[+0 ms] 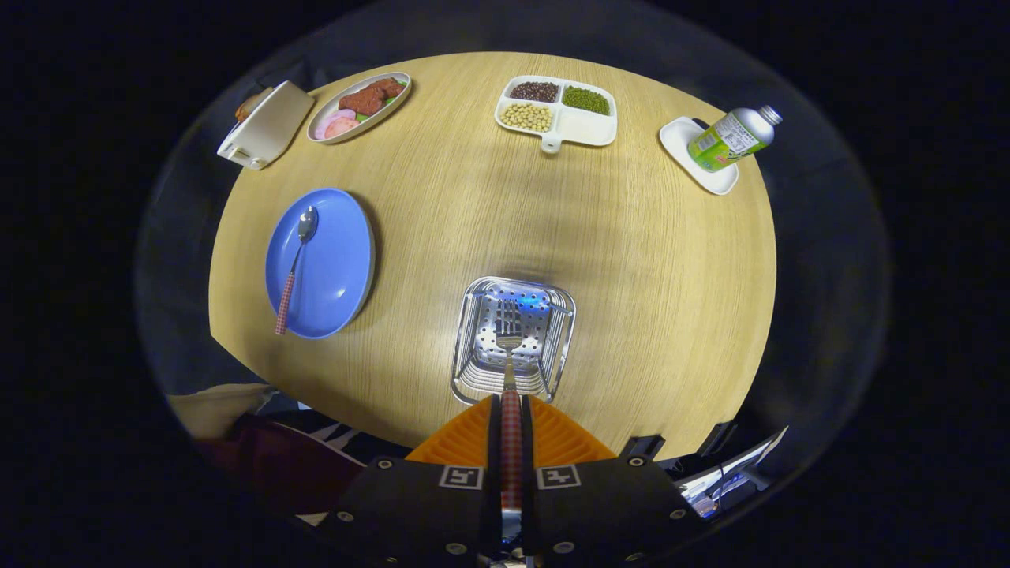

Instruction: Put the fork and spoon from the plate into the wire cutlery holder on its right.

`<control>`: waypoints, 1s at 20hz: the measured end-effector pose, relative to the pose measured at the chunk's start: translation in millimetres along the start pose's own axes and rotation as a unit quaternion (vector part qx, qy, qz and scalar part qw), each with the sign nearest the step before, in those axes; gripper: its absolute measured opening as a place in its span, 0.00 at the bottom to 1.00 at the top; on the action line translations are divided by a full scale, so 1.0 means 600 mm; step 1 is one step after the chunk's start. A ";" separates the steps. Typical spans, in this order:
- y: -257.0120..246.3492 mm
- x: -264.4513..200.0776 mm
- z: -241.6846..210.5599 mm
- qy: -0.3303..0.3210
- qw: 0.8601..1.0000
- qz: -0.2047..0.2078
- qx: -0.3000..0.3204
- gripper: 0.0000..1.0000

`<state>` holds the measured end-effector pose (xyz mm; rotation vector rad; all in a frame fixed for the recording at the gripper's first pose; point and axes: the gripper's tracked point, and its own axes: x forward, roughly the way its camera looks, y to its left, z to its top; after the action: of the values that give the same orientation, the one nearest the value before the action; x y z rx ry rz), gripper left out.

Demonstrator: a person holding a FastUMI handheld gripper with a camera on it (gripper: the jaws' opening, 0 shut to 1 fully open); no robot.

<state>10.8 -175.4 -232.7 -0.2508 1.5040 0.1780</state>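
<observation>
While the round wooden table (647, 268) sits under everything, my blue plate (335, 264) has the spoon (293, 264) lying on it, left of the wire cutlery holder (514, 339). My claw (511, 430) is clenched on the fork (509, 371), tines over the holder. If I let go tilted, it could catch the rim and tip out. Bottle (730, 140) label's too small to read.

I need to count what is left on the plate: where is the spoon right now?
In the gripper view, the spoon lies on the blue plate, left of the wire cutlery holder and the gripper.
</observation>
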 end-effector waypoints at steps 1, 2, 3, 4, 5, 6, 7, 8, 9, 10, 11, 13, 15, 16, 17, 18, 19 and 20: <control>-0.001 0.003 0.008 -0.002 1.000 -0.001 -0.002 0.10; 0.001 0.008 0.008 0.001 1.000 -0.003 -0.002 0.10; 0.005 0.011 0.009 0.004 1.000 0.000 -0.002 0.10; 0.010 0.015 0.007 0.006 1.000 0.002 -0.001 0.10; 0.015 0.018 0.007 0.006 1.000 0.005 0.001 0.10; 0.019 0.020 0.008 0.004 1.000 0.007 0.004 0.12; 0.023 0.020 0.011 0.000 1.000 0.010 0.008 0.14; 0.023 0.020 0.011 -0.005 1.000 0.010 0.010 0.15; 0.027 0.016 0.014 -0.007 1.000 0.019 0.016 0.21; 0.030 0.013 0.015 -0.017 0.999 0.023 0.028 0.29; 0.029 0.008 0.016 -0.023 0.999 0.021 0.035 0.44; 0.023 -0.007 0.023 -0.051 0.998 0.013 0.042 0.56; 0.031 -0.023 0.024 -0.076 0.996 0.013 0.047 0.68; 0.037 -0.033 0.028 -0.096 0.994 0.010 0.052 0.73; 0.044 -0.044 0.034 -0.118 0.992 0.006 0.050 0.83; 0.051 -0.053 0.040 -0.139 0.989 -0.001 0.041 0.88; 0.056 -0.062 0.044 -0.158 0.987 -0.011 0.029 0.97; 0.066 -0.071 0.045 -0.179 0.983 -0.019 0.020 0.99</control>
<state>23.4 -128.2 -190.9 -0.2033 1.1435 0.1525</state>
